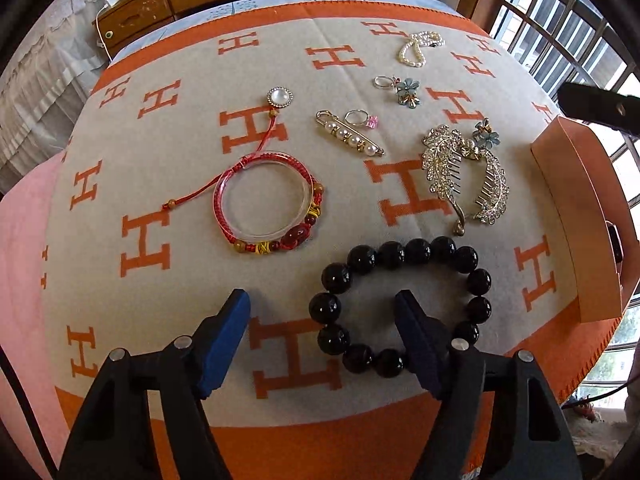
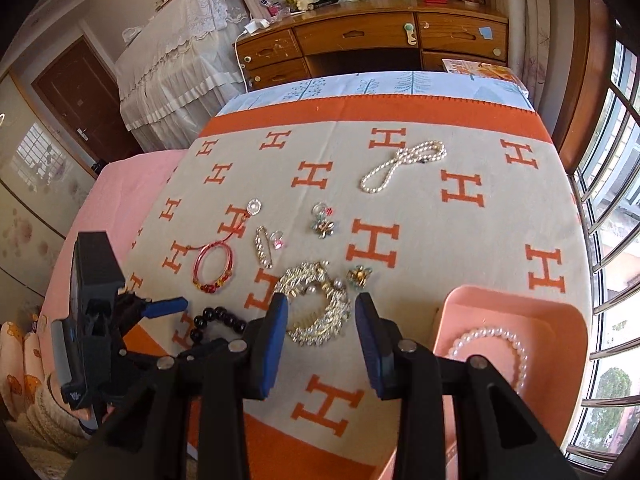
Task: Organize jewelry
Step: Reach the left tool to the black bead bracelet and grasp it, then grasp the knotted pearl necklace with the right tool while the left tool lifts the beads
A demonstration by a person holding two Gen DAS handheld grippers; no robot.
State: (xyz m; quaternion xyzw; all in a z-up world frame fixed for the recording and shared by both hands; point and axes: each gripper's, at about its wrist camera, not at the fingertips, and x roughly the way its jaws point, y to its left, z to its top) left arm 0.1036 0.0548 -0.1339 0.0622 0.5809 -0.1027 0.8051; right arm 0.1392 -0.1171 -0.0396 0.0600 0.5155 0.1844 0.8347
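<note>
A black bead bracelet (image 1: pixel 416 250) lies on the H-patterned blanket (image 1: pixel 168 184), near its front edge. My left gripper (image 1: pixel 322 300) is low over it and open. One blue pad stands inside the ring of beads and the other outside its left side, neither pressing. The right wrist view shows the same bracelet (image 2: pixel 224 316) beside a left fingertip (image 2: pixel 168 305). My right gripper (image 2: pixel 321 302) hovers open and empty in front of the crystal feather combs (image 2: pixel 320 312). A pink tray (image 2: pixel 520 304) at the right holds a pearl bracelet (image 2: pixel 516 344).
Spread over the blanket are a red cord bracelet (image 1: pixel 224 208), a pearl pin (image 1: pixel 350 138), a ring with a pink stone (image 1: pixel 360 118), flower earrings (image 1: pixel 404 90), a pearl necklace (image 1: pixel 416 50) and a round brooch (image 1: pixel 280 98). A wooden desk (image 2: pixel 360 36) stands behind, window bars at right.
</note>
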